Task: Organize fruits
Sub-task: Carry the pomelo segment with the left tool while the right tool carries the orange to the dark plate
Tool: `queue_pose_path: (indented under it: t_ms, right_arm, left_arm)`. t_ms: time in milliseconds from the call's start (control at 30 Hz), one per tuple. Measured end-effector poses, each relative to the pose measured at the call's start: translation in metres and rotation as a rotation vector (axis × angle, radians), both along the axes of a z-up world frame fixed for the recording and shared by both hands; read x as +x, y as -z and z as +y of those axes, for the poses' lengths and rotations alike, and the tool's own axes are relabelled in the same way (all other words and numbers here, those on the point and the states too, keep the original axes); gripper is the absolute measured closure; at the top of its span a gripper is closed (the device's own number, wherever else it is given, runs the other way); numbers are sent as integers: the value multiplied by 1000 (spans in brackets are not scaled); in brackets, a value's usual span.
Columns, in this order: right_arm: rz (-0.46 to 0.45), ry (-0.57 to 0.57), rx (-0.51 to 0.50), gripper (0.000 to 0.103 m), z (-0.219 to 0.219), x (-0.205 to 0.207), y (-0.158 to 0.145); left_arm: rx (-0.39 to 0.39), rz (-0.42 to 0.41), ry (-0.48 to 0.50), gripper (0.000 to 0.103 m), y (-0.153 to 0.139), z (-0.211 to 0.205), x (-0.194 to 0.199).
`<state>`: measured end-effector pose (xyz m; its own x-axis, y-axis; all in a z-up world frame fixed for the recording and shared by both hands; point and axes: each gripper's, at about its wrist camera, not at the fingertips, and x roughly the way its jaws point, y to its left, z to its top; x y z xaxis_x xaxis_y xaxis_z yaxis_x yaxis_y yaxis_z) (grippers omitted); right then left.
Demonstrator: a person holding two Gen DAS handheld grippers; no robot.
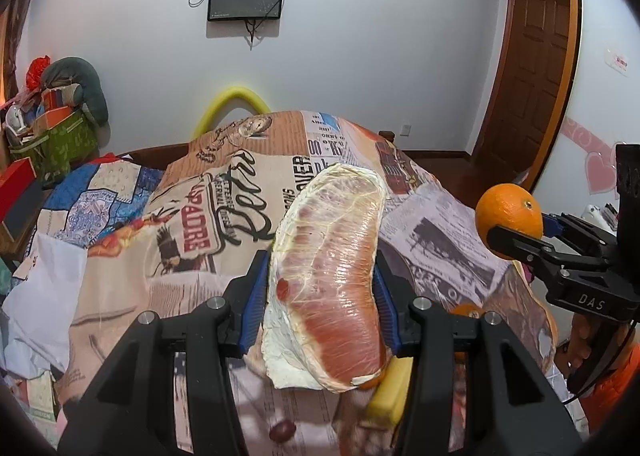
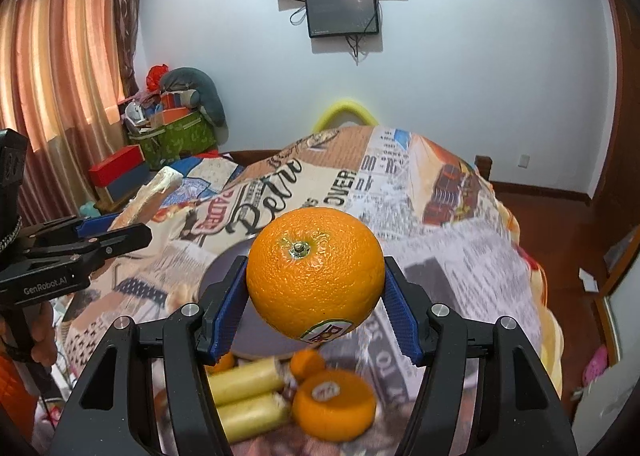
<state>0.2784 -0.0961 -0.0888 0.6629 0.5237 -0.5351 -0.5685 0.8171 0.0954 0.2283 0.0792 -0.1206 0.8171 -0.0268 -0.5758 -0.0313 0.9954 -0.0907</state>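
Observation:
My left gripper (image 1: pixel 320 296) is shut on a large pomelo wedge (image 1: pixel 332 276) wrapped in clear film, pink flesh with white pith, lifted above the bed. My right gripper (image 2: pixel 316 288) is shut on a whole orange (image 2: pixel 316 276) with a sticker near its bottom; its blue pads press both sides. That orange (image 1: pixel 508 215) also shows at the right of the left wrist view, and the pomelo wedge (image 2: pixel 152 191) shows at the left of the right wrist view. Below lie yellow bananas (image 2: pixel 244 396), a cut orange (image 2: pixel 336 404), a small orange (image 2: pixel 308 364) and a grape (image 1: pixel 282 430).
A patchwork printed cover (image 1: pixel 208 215) spreads over the bed. A dark round plate (image 2: pixel 240 276) lies on it under the right gripper. Bags and boxes (image 1: pixel 52 127) are piled at the far left, curtains (image 2: pixel 60 75) beside them, a wooden door (image 1: pixel 536 75) at the right, screens on the wall.

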Motion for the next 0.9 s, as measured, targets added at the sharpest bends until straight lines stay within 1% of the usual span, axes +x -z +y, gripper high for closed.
queue_pose_path:
  t_ms: [167,300,467,600,900]
  right_arm:
    - [-15,-3,-2,42,12,20,-1]
    - [-16,-16,-13,42,22,35,1]
    - [-11,-45,-59,42,37,54,11]
    - [20,-74,-107,42,47,71,22]
    - [142,-155,-198,42,67,102,48]
  left_arm:
    - [5,4,3,55,5,2,23]
    - [0,26,3,55,15,6,44]
    - [9,61,-4,55,29,12,67]
    - [1,93,-7,55,39,17,85]
    - [-1,194,-10,55,67,25,119]
